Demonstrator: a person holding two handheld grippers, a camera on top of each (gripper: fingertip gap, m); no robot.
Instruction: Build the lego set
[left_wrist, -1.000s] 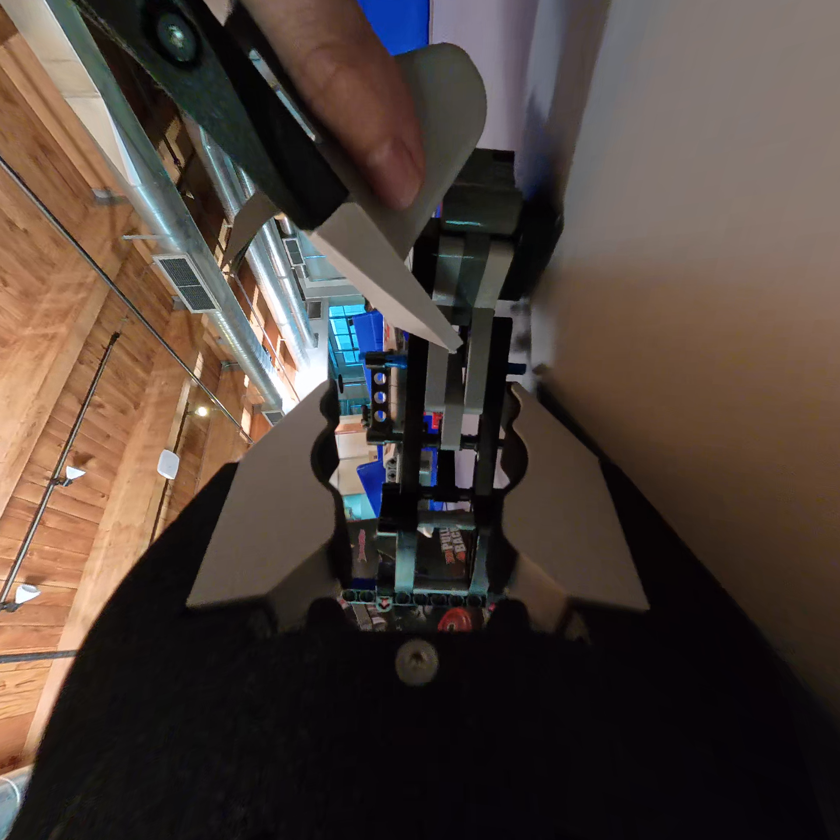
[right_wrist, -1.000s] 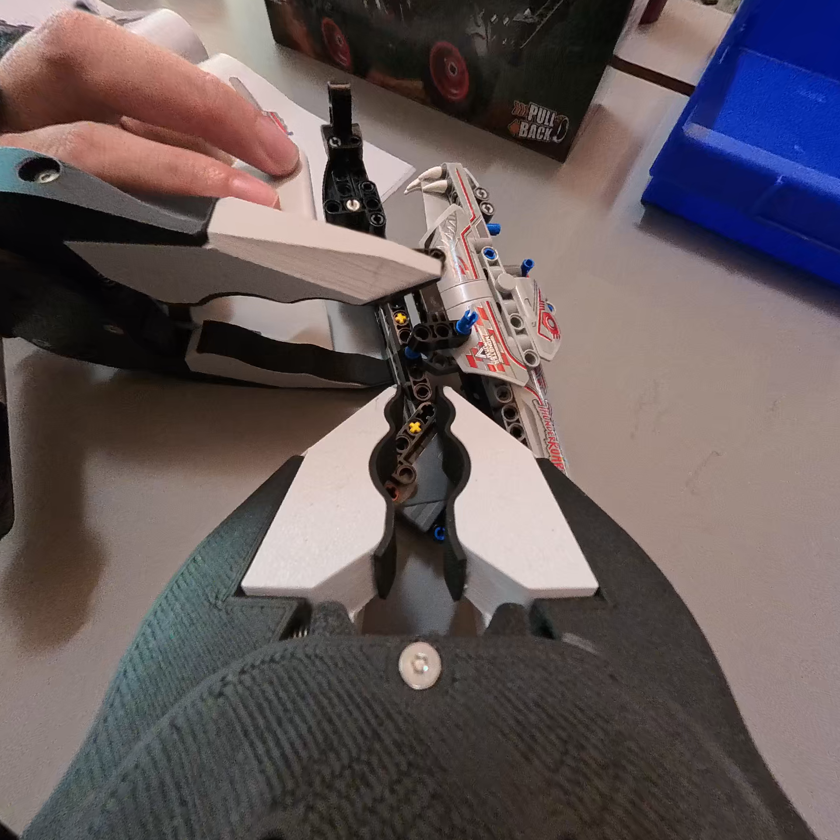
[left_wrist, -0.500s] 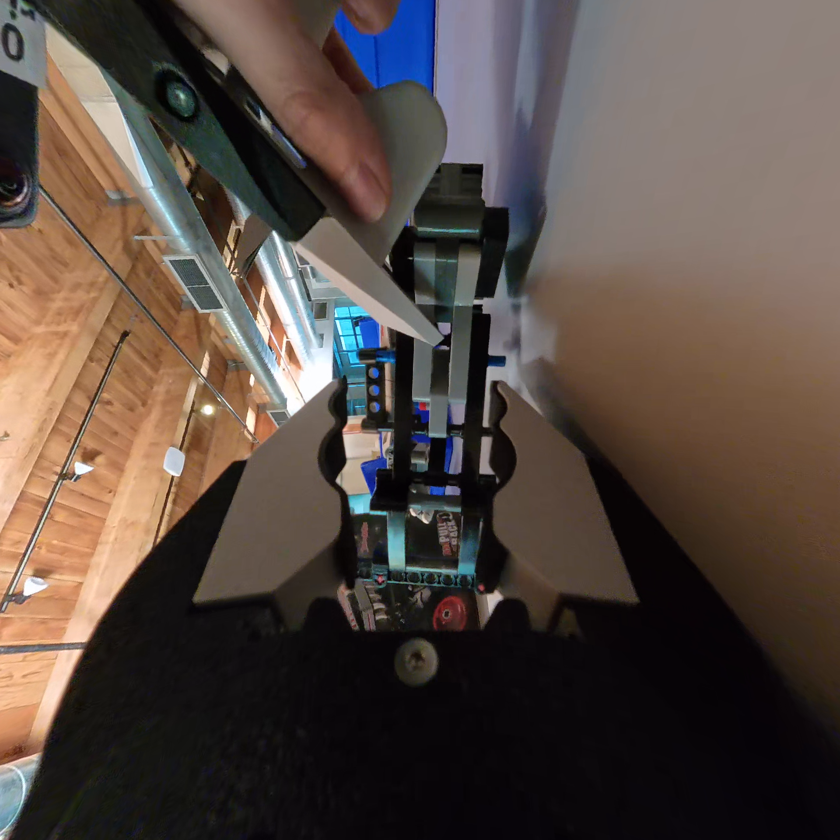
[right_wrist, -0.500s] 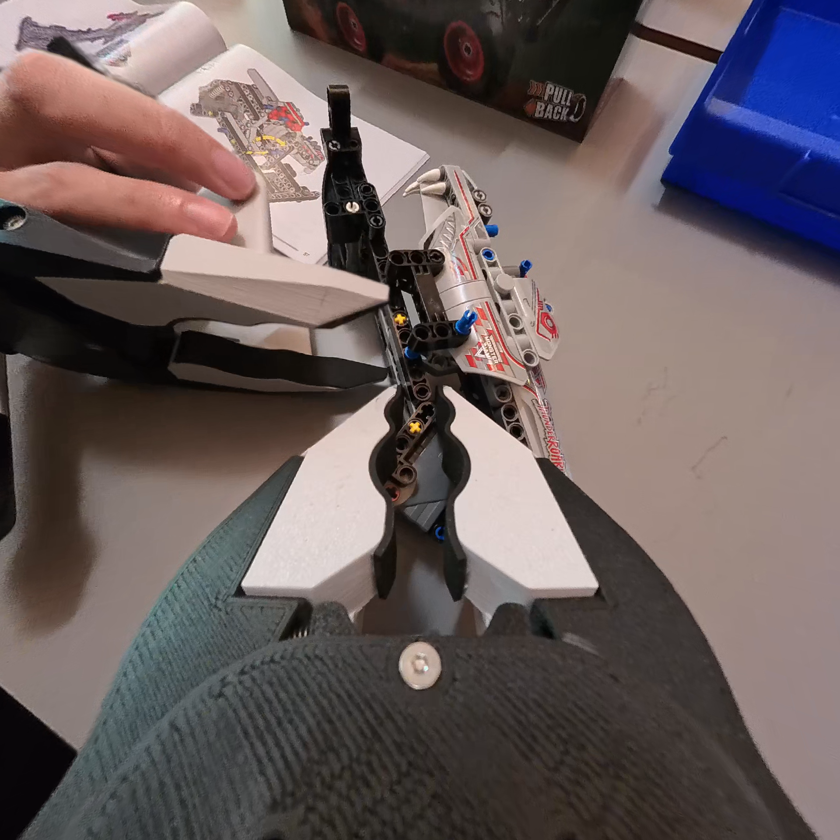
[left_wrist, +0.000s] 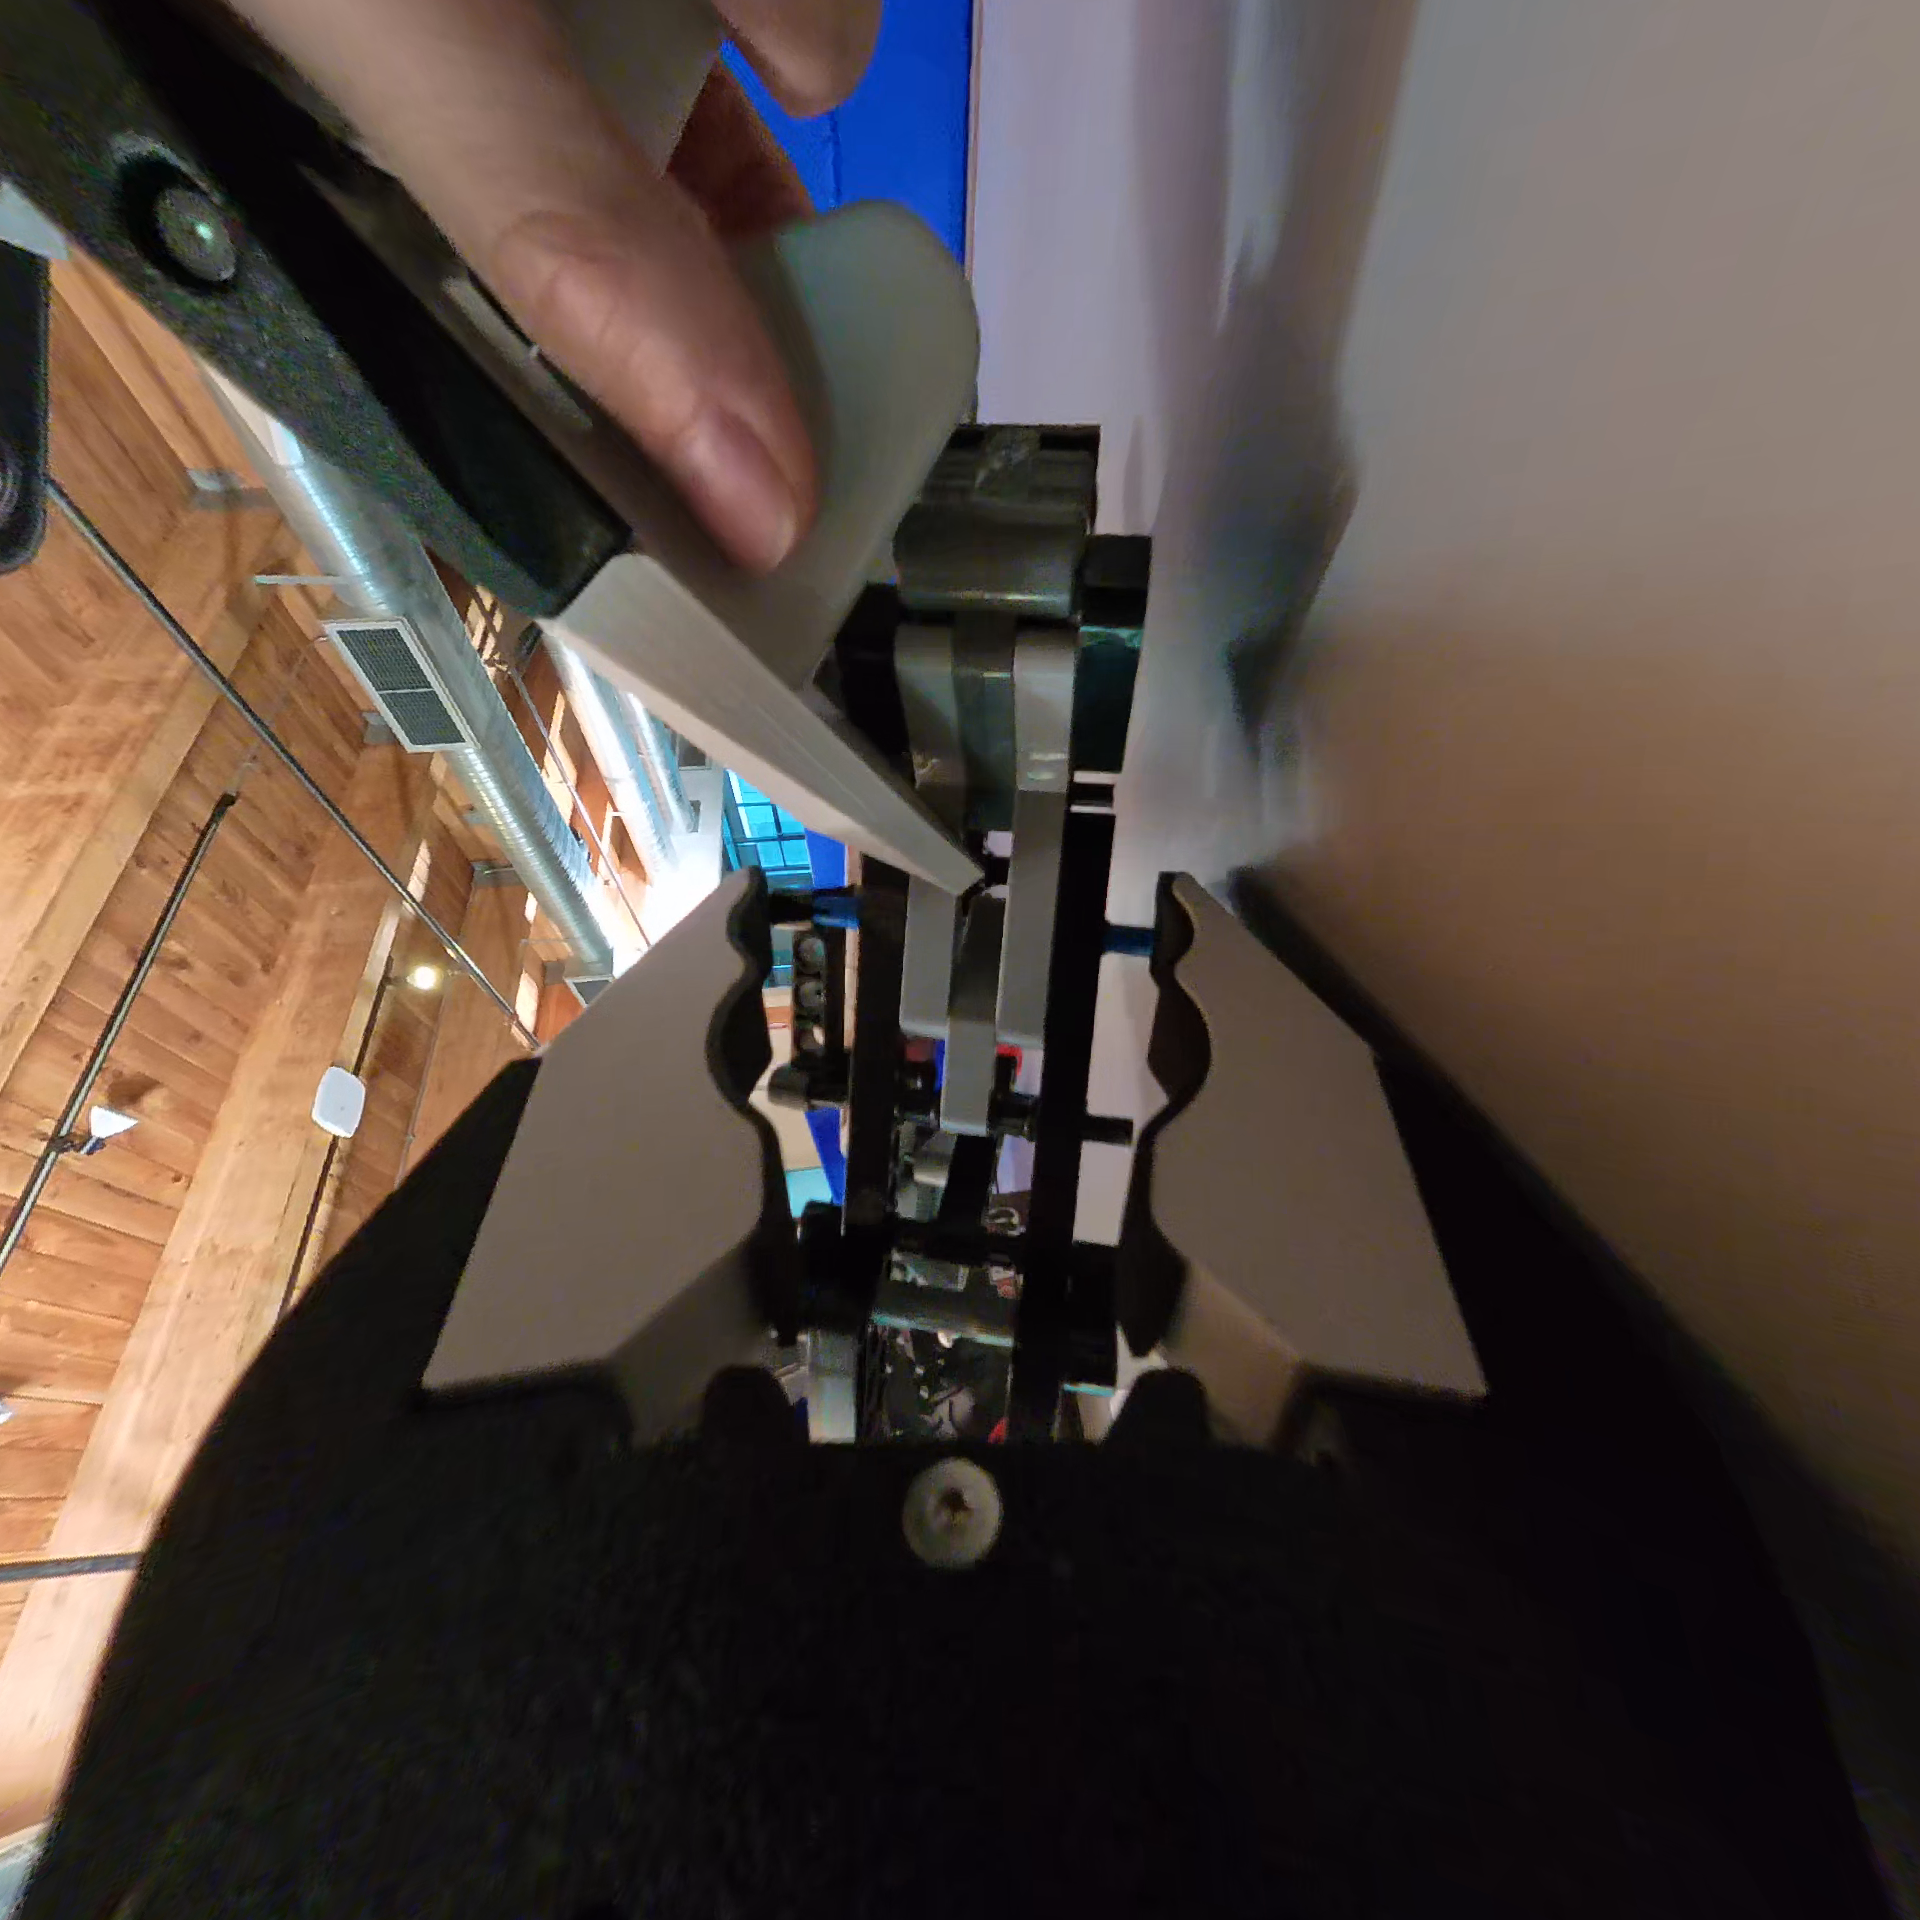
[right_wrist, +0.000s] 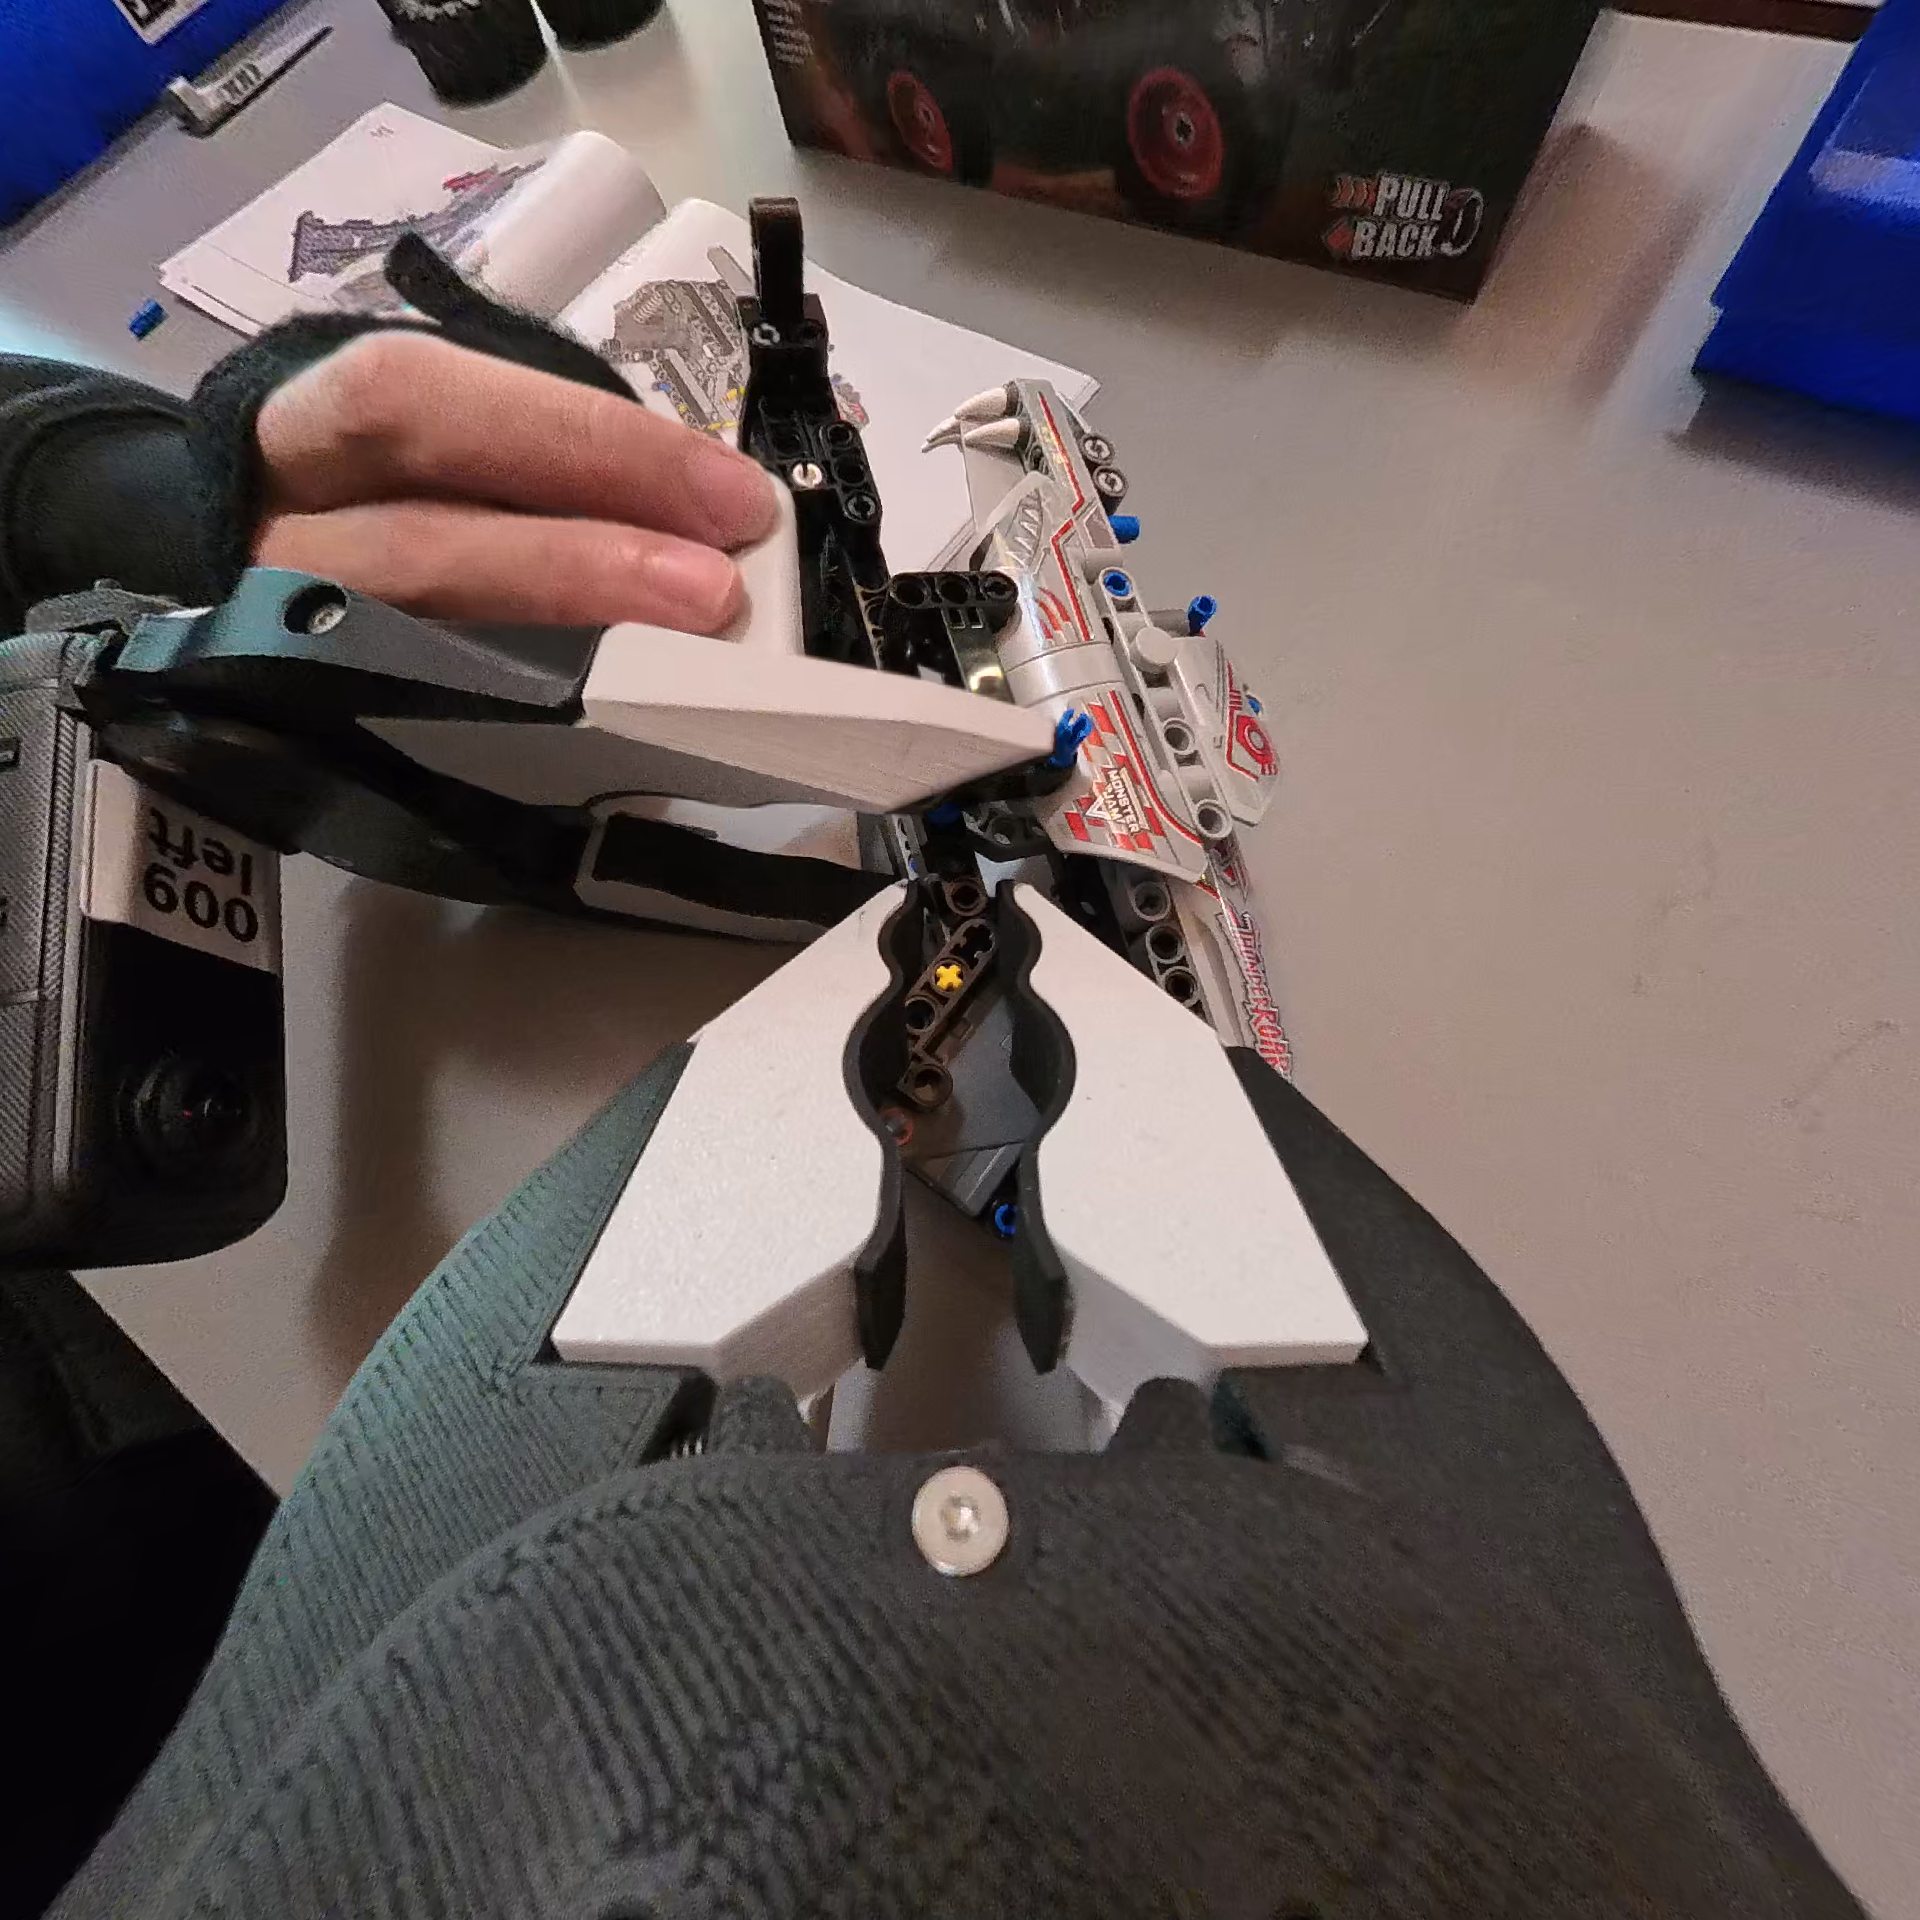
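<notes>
The lego model, a black beam frame with grey panels bearing red stickers and blue pins, lies on its side on the grey table. My right gripper is shut on a black beam at the model's near end. My left gripper comes in from the left, held by a gloved hand, with its jaws apart above and below the model's middle. In the left wrist view the model stands between my open left gripper's fingers. One right gripper finger touches it from the upper left.
The set's dark box stands at the back. An open instruction booklet lies behind the model. Blue bins sit at the right and the far left. Black tyres and a loose blue pin lie at the back left. Both grippers' tips are close together, under 4 cm apart.
My left gripper has slid further right over the model, which now sits deeper between its fingers. My right gripper has kept its hold on the black beam.
</notes>
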